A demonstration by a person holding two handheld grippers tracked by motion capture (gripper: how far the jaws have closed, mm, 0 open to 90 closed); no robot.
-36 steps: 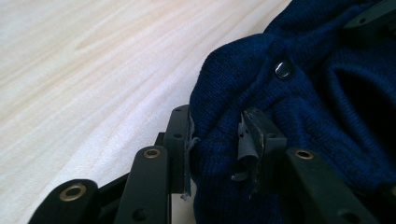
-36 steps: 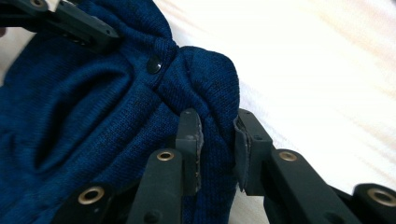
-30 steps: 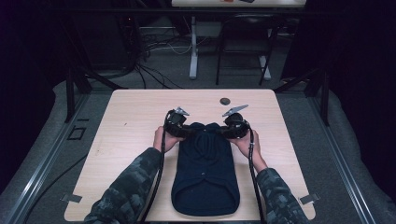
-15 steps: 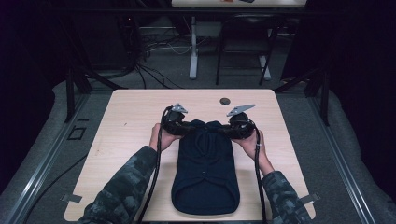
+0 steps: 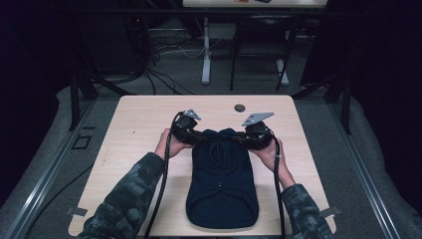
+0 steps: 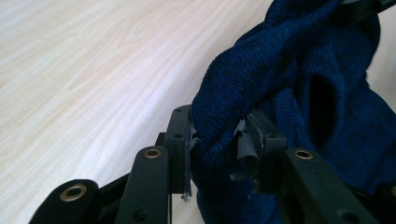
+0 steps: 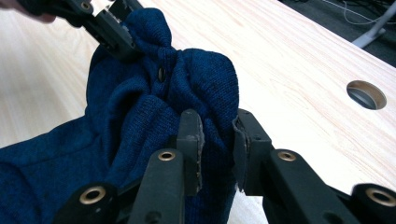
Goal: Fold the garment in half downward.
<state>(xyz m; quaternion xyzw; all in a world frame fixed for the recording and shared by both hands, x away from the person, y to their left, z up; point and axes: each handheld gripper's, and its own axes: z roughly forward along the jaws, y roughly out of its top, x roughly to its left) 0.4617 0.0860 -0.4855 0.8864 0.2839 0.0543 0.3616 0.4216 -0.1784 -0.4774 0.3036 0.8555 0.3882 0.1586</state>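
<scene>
Pale wood tabletop (image 5: 139,124) in a dim workshop, cables trailing across the floor behind: I work a dark blue knitted garment (image 5: 222,184) lying lengthwise at the table's middle, its far end bunched and lifted between my two tools. My left gripper (image 6: 215,140) is clamped on a fold at one top corner, my right gripper (image 7: 217,135) pinched on the other, beside a small eyelet (image 7: 162,73). Soft, light and limp, the knit will likely sag and stretch, so thick folded edges look the surest hold. A round hole (image 5: 240,107) sits beyond.
</scene>
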